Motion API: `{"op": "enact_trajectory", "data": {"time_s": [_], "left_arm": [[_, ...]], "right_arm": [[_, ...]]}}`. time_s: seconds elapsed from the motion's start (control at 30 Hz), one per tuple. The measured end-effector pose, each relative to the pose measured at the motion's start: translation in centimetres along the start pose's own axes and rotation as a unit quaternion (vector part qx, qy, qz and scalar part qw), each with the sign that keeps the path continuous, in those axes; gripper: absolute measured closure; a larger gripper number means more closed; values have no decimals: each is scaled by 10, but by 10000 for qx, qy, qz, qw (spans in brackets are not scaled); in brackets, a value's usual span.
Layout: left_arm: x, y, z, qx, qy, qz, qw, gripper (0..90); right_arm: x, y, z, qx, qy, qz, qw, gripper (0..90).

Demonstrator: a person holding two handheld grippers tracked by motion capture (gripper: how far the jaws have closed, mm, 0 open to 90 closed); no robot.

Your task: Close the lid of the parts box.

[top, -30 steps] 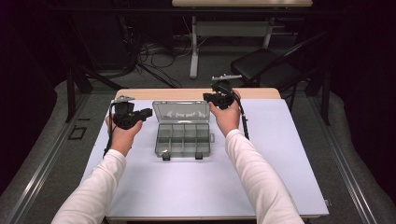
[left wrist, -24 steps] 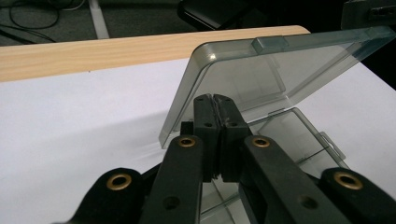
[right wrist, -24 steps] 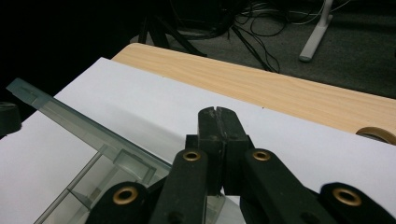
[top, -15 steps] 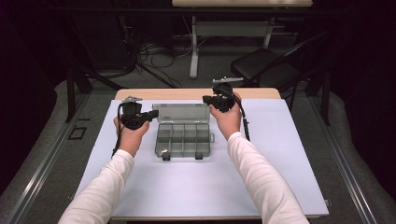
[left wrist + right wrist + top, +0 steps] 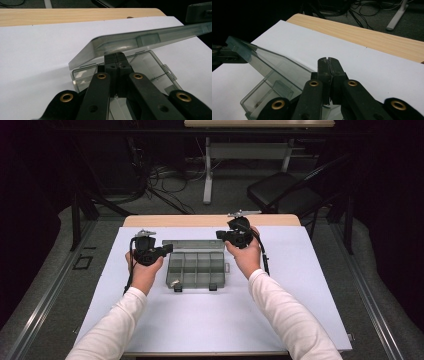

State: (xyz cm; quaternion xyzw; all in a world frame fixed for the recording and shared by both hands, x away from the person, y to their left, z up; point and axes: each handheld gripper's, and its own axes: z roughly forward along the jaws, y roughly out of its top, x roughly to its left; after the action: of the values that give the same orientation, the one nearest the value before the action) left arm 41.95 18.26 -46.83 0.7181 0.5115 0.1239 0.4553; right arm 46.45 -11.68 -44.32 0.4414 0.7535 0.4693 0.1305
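Flanking clear organizer box [image 5: 196,269]: left gripper [image 5: 159,252] and right gripper [image 5: 223,235], jaws pressed together, at opposite ends of raised lid [image 5: 140,41], long axis spanning between them.

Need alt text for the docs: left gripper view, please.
Closed black jaws of the left hand-held gripper rise from the bottom edge, their tips just under the raised, tilted lid of a clear plastic compartment box. The box sits on a white sheet over a wooden table.

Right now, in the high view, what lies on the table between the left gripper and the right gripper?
In the high view, the clear compartment box lies between the left gripper and the right gripper, with its lid raised at the far side.
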Motion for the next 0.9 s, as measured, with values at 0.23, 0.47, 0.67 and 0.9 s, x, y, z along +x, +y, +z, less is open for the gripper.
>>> {"op": "enact_trajectory", "data": {"time_s": [0.23,0.47,0.67,0.9], "left_arm": [[-1,-8,-3,56,4,7,10000,900],[-4,-17,-4,102,8,84,9999,900],[-7,-29,-4,57,41,134,9999,900],[-10,-44,-3,47,41,236,9997,900]], "right_arm": [[0,-8,-5,-6,155,19,9999,888],[-1,-15,-11,-113,208,98,9997,885],[-6,-20,-18,-181,128,122,9997,883],[-10,-29,-22,-189,126,155,9996,884]]}}
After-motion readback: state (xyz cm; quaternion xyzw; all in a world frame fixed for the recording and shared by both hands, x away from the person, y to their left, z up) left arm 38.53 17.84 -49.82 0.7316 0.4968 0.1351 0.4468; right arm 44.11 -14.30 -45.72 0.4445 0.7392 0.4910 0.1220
